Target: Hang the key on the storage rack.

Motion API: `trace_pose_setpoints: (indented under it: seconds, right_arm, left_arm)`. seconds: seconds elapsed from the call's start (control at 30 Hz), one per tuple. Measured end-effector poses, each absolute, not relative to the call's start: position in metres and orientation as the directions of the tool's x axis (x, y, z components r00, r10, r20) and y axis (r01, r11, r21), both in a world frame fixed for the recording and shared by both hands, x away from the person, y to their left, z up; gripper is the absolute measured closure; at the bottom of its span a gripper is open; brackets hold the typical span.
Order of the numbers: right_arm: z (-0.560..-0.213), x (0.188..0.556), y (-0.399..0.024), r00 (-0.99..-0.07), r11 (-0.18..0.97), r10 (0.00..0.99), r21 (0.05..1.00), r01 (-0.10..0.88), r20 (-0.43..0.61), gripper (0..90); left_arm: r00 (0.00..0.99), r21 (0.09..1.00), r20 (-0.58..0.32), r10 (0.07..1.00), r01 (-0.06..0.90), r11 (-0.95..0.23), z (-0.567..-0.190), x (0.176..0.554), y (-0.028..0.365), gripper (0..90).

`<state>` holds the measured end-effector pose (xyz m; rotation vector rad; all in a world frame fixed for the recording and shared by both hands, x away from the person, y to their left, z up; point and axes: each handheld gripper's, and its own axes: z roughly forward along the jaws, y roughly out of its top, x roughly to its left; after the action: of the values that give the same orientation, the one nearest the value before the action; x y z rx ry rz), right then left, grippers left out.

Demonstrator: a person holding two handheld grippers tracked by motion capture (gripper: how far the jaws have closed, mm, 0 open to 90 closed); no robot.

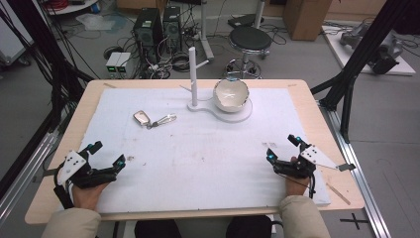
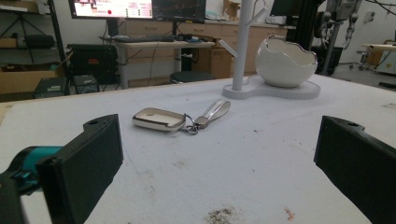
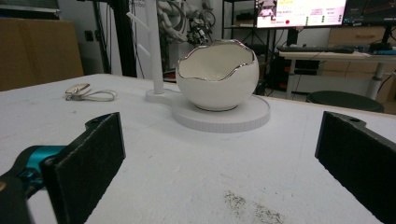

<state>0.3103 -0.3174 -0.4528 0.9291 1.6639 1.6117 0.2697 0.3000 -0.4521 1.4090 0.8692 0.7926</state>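
The person's left gripper (image 1: pixel 105 156) rests low at the near left corner of the worktop (image 1: pixel 59 148), its jaws spread wide with nothing between them. The right gripper (image 1: pixel 283 148) sits at the near right corner, likewise released and empty. Both look parked at a ready pose, well apart from everything on the white mat (image 1: pixel 198 158), probably so that each gripper's camera gets a clear look before any reach begins.

Straight ahead of the left jaws, and nearest to them, lies the car key fob (image 2: pixel 159 119), flat on the mat with its ring and a looped strap (image 2: pixel 214 112) trailing away toward the far right as that gripper sees it. It is well apart from the jaws, untouched. Lying flat, it would likely have to be pinched across its narrow sides or picked up by the strap.

Ahead of the right jaws stands the eggshell-shaped bowl (image 3: pixel 217 77), white with a silvery jagged rim, seated on the round plate of a white stand (image 3: pixel 243 119). The stand's branched post (image 3: pixel 153 46) rises just beside the bowl; its pegs seem meant for hanging the strap, the bowl for dropping the key in.

No brand or lettering can be read on the fob or bowl; the writing on the monitor in the background is too small to make out.
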Motion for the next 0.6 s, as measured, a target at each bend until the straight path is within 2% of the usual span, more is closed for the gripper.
trace_pose_setpoints:
  seconds: [0.6]
  right_arm:
    - [-0.4527,0.3103,-0.3173,-0.549,0.003,0.835,0.998,0.059,0.03,0.6]
  left_arm:
    - [0.477,0.999,-0.044,0.878,0.044,0.026,-0.4504,0.2707,0.3024,1.7]
